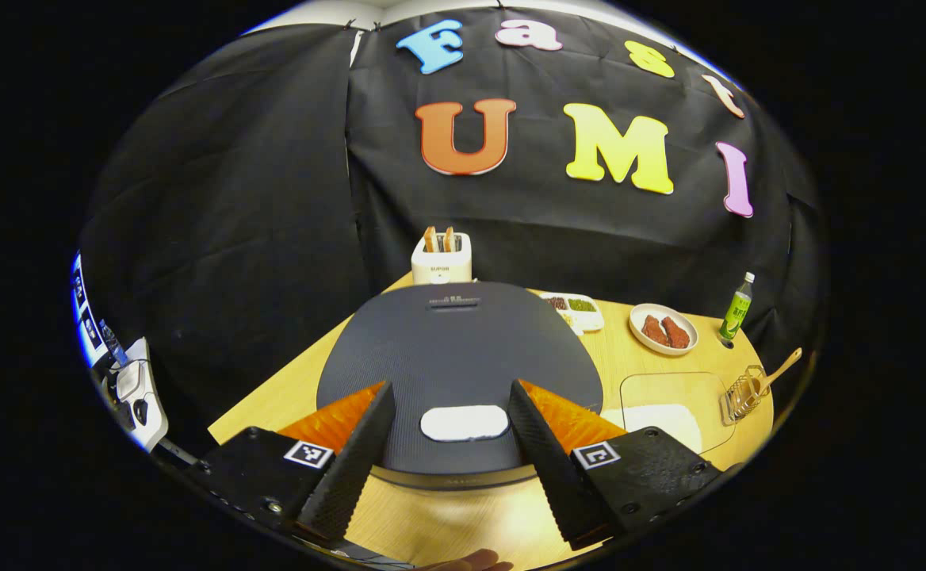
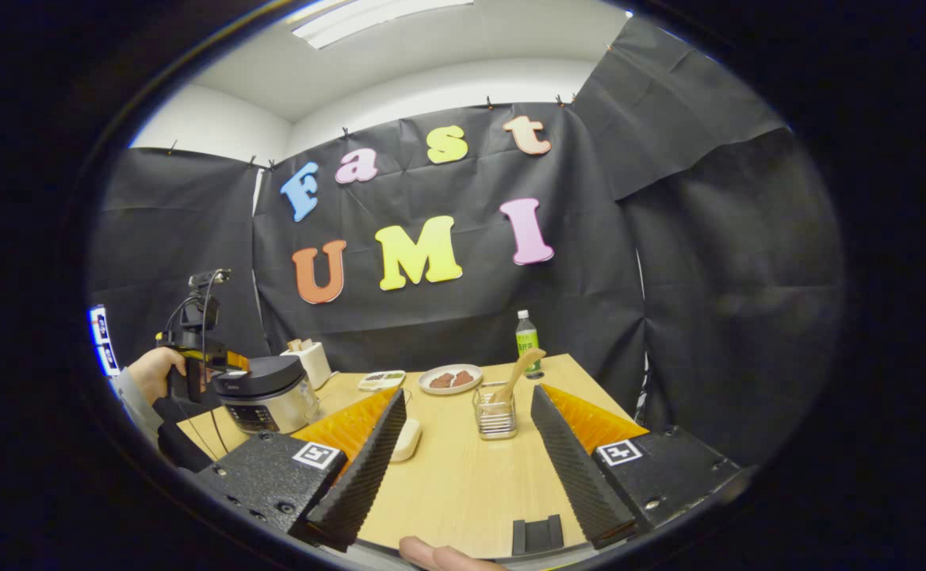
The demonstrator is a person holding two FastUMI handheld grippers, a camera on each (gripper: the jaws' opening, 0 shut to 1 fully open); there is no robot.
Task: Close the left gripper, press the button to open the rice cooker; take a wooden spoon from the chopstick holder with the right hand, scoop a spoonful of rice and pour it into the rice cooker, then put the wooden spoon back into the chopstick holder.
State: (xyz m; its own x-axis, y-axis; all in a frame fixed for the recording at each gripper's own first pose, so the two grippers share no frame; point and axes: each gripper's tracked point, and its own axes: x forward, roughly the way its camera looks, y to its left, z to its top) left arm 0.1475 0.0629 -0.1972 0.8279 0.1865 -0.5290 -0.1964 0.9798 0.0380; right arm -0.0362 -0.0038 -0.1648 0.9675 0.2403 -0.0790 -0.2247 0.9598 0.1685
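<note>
Left tongs [image 1: 449,424] gape apart astride the button [image 1: 464,423] at 6 o'clock on the rice cooker [image 1: 459,357]: unclosed, they may straddle it. Right tongs [image 2: 468,444] also apart.

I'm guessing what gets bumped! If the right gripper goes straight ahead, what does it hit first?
Probably the chopstick holder with the wooden spoon in it. It stands on the table between the open fingers of the right gripper, nothing nearer in between, though depth is hard to judge.
</note>
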